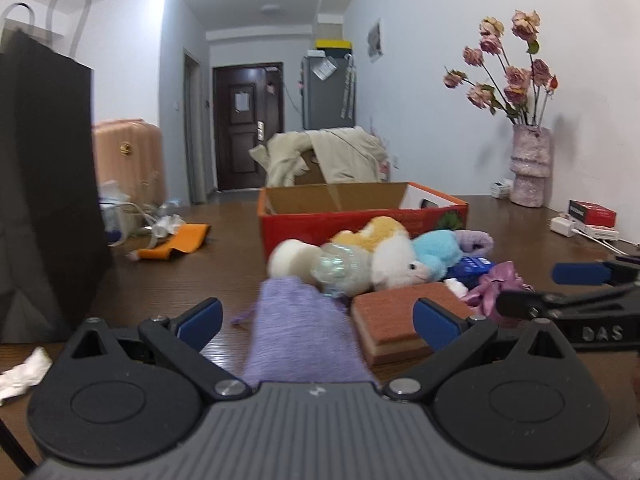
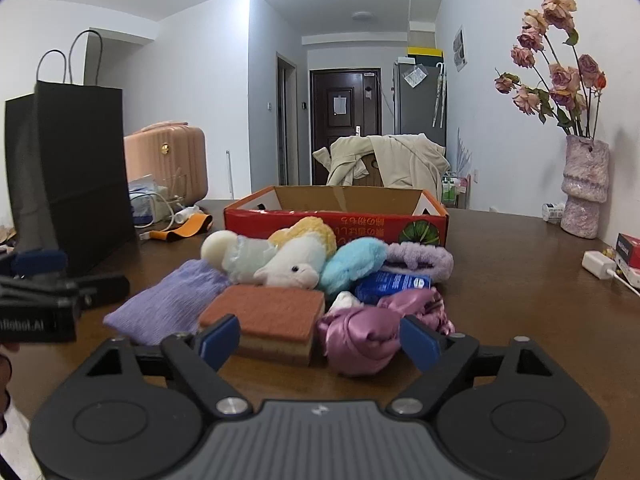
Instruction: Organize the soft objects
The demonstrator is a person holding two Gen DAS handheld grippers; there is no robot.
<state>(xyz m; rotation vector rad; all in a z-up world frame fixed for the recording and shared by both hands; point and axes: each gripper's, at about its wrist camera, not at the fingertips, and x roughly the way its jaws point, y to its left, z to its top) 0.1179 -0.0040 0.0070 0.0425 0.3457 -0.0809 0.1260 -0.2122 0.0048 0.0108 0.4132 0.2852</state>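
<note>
A heap of soft things lies on the brown table in front of an open red cardboard box. My left gripper is open, and a purple knit pouch lies between its fingers without touching the pads. My right gripper is open around a brown sponge and a pink satin cloth. Behind these sit a white and yellow plush, a blue fluffy piece, a lilac fuzzy band and a blue packet.
A tall black paper bag stands at the left. An orange strap and cables lie behind it. A vase of dried roses, a white charger and a small red box line the right wall. Crumpled tissue lies near left.
</note>
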